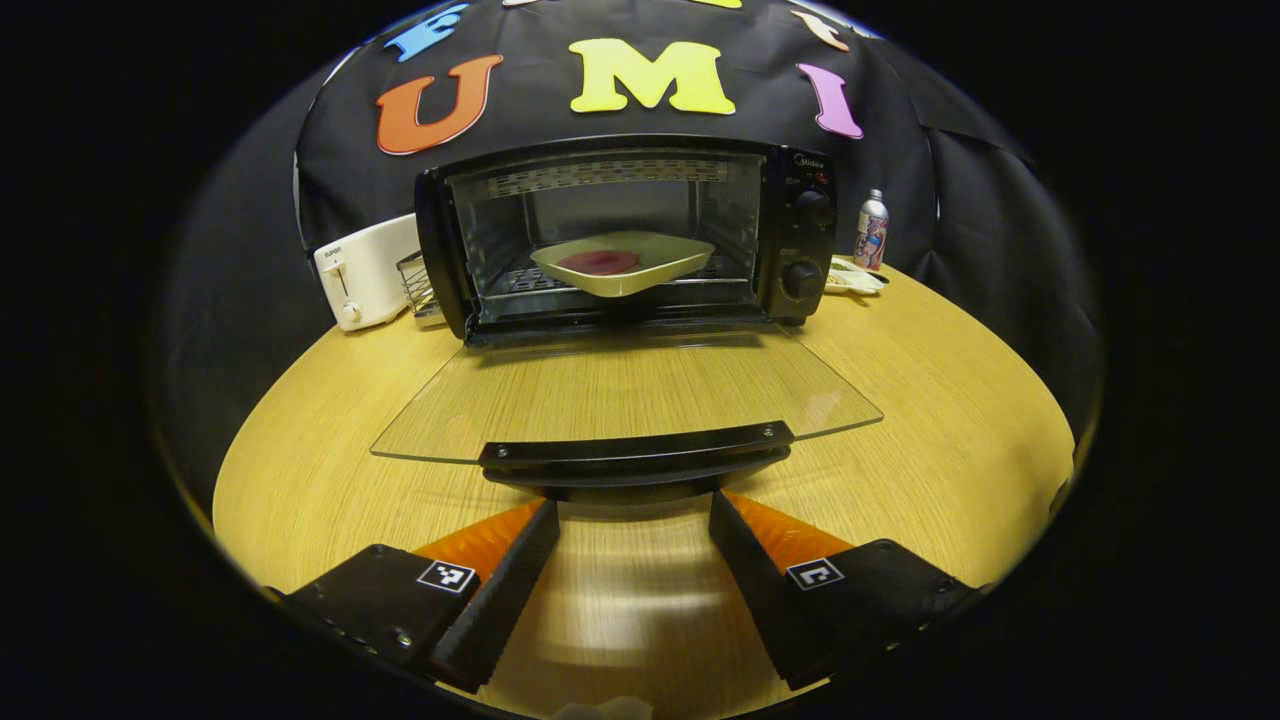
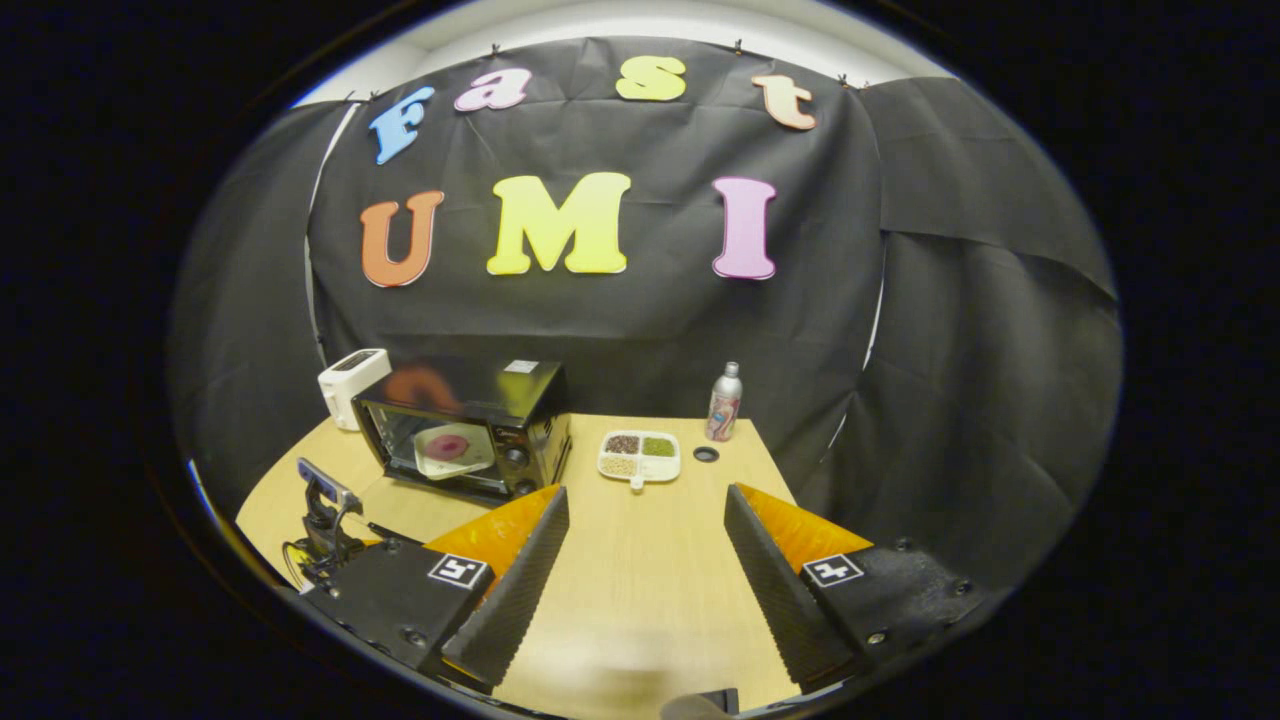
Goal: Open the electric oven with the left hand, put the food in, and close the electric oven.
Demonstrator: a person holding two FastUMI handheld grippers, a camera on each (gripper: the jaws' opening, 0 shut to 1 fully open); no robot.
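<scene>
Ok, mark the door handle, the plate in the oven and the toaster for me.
door handle (image 1: 636, 447), left gripper view, middle of the black bar.
plate (image 1: 655, 270), left gripper view, bare rim right of the food.
toaster (image 1: 375, 270), left gripper view, its white side.

Dim booth lit from overhead, glare on the wooden table (image 1: 930, 400), fisheye bending edges, sharp focus.

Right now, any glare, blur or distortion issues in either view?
Left gripper view: the fisheye bows the table edge; a soft glare band lies on the wood between the left tongs; the open glass door shows the grain through it; the plate in the oven is sharp. Right gripper view: a blurred patch sits low between the right tongs; the oven top reflects the wall.
</scene>
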